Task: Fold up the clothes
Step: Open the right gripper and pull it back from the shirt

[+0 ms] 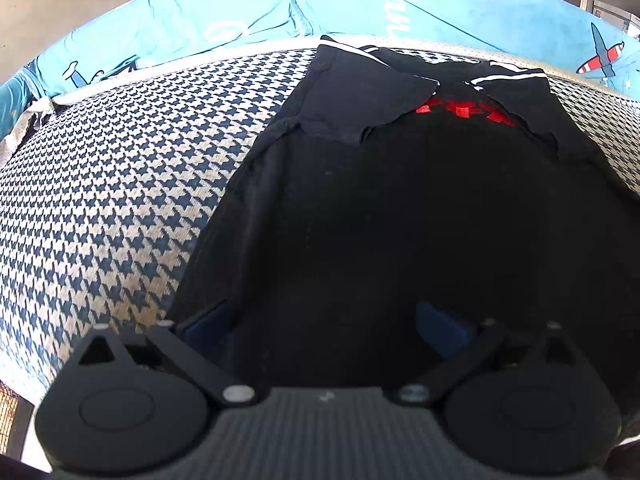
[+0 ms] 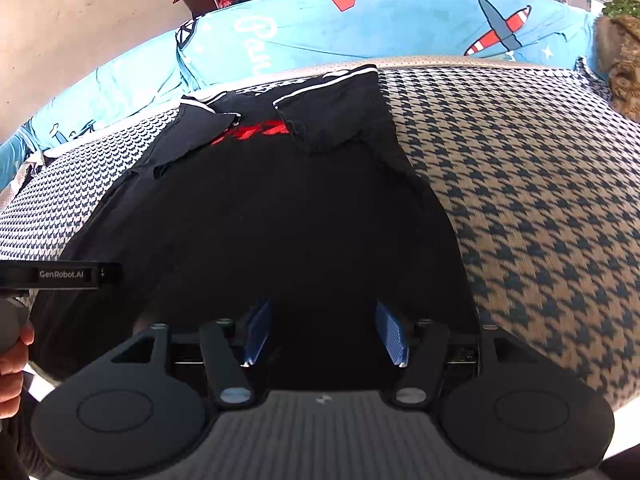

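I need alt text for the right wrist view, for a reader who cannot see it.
A black shirt with red lettering lies on a houndstooth cushion, both sleeves folded inward. The right gripper is open at the shirt's near hem. A blue airplane-print cloth lies behind.

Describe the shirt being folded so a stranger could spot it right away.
Find the houndstooth cushion in front of the blue airplane-print fabric. On it lies a black shirt, both sleeves folded inward. Nothing else there is black with red lettering and white-striped sleeve cuffs.
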### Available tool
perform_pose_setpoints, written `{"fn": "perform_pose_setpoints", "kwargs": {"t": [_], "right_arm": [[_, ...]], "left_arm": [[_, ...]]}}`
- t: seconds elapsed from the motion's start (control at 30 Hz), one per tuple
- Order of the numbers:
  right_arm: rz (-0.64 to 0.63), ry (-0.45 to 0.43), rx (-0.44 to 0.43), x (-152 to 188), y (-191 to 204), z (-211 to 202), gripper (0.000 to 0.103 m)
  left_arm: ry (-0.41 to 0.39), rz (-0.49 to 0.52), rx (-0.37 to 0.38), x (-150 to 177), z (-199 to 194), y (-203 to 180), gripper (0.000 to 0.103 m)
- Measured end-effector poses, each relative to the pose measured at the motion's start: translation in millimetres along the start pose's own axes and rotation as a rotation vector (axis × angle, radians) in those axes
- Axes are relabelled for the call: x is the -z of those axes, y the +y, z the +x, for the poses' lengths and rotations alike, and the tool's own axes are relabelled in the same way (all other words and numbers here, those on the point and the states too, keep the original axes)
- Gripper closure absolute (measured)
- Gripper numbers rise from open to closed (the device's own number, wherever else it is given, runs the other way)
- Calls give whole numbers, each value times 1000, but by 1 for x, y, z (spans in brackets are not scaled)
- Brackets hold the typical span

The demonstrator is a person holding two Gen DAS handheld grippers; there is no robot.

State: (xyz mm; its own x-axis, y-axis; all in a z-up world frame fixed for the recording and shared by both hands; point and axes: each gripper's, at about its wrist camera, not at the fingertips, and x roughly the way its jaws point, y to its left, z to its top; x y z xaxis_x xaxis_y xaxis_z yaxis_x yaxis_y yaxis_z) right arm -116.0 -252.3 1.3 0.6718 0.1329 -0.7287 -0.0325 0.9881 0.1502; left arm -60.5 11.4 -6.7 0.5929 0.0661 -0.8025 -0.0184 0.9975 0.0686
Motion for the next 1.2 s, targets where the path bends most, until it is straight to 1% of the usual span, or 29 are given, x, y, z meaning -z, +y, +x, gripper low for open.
{"fn": "perform_pose_setpoints", "kwargs": {"t": [0.2,0.3,0.37,0.43,0.5,0.57,0.67,0.8,0.9,0.97,1.0,1.03,1.07,1.1,1.13,1.2], "right_arm": [[27,30,0,24,-2,-18,44],[67,20,7,33,-6,-28,44],[99,-18,45,39,-10,-38,44],[140,-54,105,42,-18,-44,44],[200,-64,153,43,-29,-46,44],[265,-53,183,43,-42,-43,44],[310,-38,186,43,-53,-38,44],[320,-10,167,45,-56,-28,44],[312,-12,174,46,-53,-25,45],[301,-15,176,47,-51,-24,51],[293,-20,171,47,-50,-24,59],[284,-24,166,47,-48,-24,69],[276,-25,164,47,-47,-25,73],[269,-26,163,47,-46,-25,83],[261,-27,161,48,-45,-26,90],[248,-28,164,48,-43,-27,97]], "left_arm": [[-10,4,5,13,-9,3,0],[-11,4,7,20,-16,5,0],[-11,3,7,24,-20,6,0],[-13,-3,8,28,-25,9,0],[-17,-7,3,32,-30,10,0],[-21,-7,-5,34,-33,11,0],[-24,-9,-11,37,-36,11,0],[-25,-11,-14,39,-39,12,0],[-26,-7,-15,38,-38,10,0],[-26,-4,-15,37,-37,8,0],[-26,-3,-15,37,-36,7,0],[-26,-2,-16,37,-36,6,0],[-26,-1,-16,37,-36,6,0],[-25,-1,-16,37,-36,5,0],[-25,-1,-17,36,-36,5,0],[-24,0,-17,37,-36,5,0]]}}
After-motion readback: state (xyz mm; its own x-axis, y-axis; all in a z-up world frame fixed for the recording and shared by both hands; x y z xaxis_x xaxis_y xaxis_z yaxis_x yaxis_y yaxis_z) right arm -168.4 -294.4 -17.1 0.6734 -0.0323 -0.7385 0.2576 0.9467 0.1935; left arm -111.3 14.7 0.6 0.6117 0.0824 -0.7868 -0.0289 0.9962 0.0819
